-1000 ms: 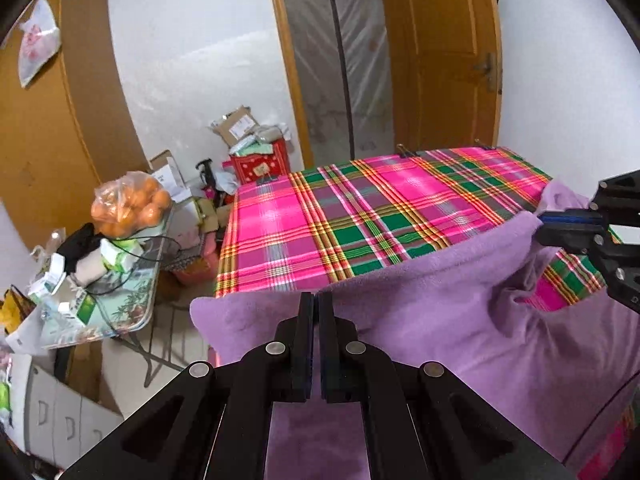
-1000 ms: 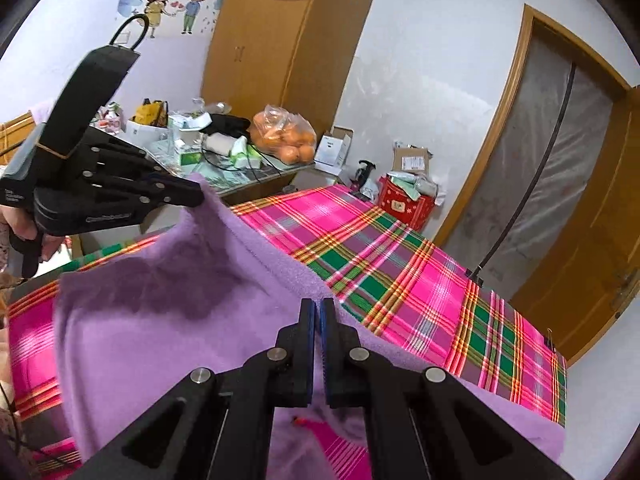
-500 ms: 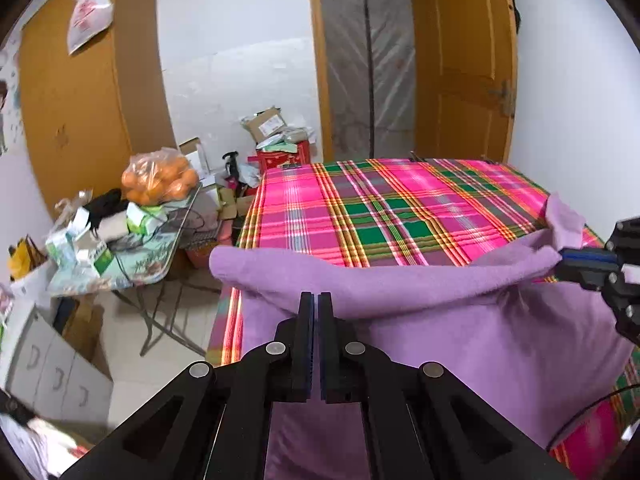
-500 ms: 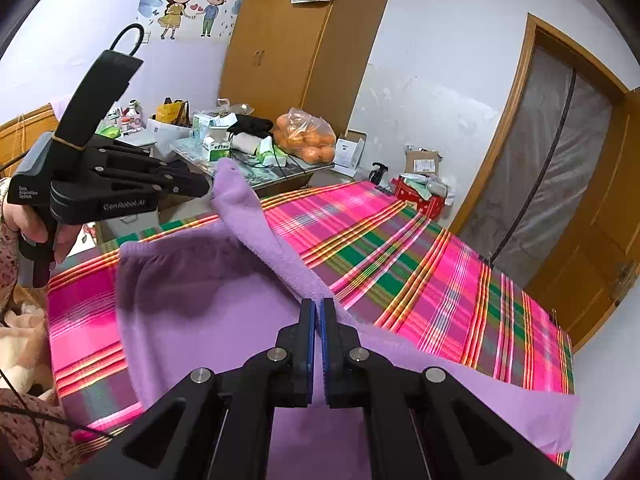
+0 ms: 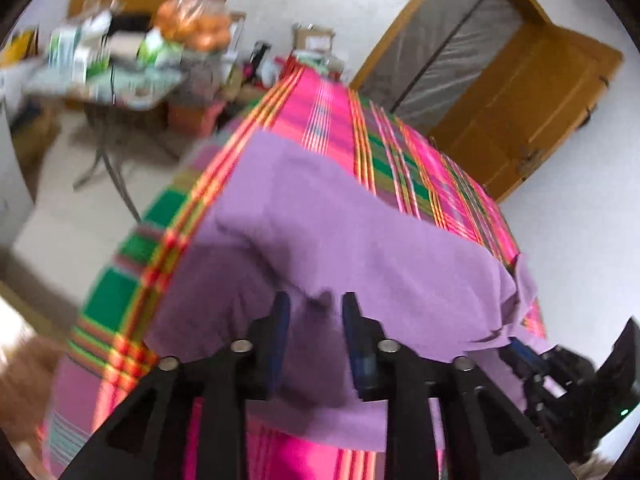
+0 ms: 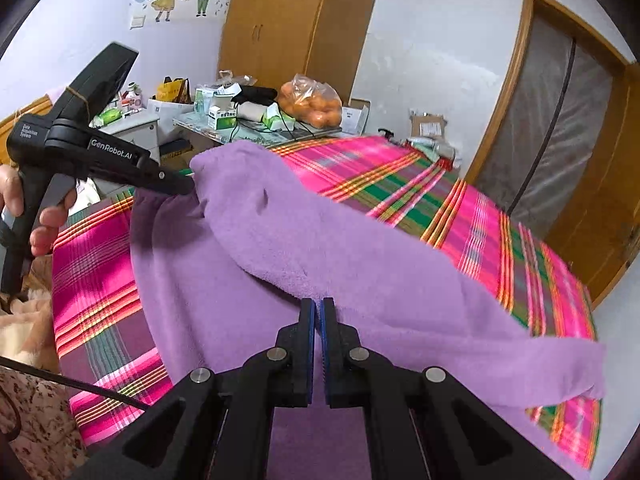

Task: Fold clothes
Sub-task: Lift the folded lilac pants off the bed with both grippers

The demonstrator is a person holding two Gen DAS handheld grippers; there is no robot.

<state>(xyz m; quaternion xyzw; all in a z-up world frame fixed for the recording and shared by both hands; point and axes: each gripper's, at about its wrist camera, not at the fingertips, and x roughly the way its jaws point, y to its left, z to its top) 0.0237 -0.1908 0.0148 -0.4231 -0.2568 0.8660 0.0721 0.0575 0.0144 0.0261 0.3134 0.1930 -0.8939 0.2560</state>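
1. Purple garment (image 6: 304,240), a soft fleecy piece, lies draped over the plaid surface (image 6: 500,240), with one fold of it lifted clear of the lower layer.
2. Right gripper (image 6: 318,320), nearest in its own view, has its jaws pressed nearly together on the near edge of the garment's lifted fold; the cloth hangs off to either side of them.
3. Left gripper (image 5: 312,316) has its jaws spread well apart in the left wrist view, with the purple cloth just ahead of and between them; nothing is pinched there. That view is blurred.
4. In the right wrist view the left gripper (image 6: 176,184) sits at the garment's far left corner, its tips touching the cloth, with a hand (image 6: 44,224) around its grip.
5. In the left wrist view the right gripper (image 5: 520,354) appears at the garment's right end, tips at the bunched cloth.
6. Beyond the garment, the pink-and-green plaid stretches away bare.
7. Farther off, past the garment's left end, a cluttered side table (image 6: 256,130) carries boxes and a bag of oranges (image 6: 312,100).
8. Behind the table stands a wooden wardrobe (image 6: 296,28).
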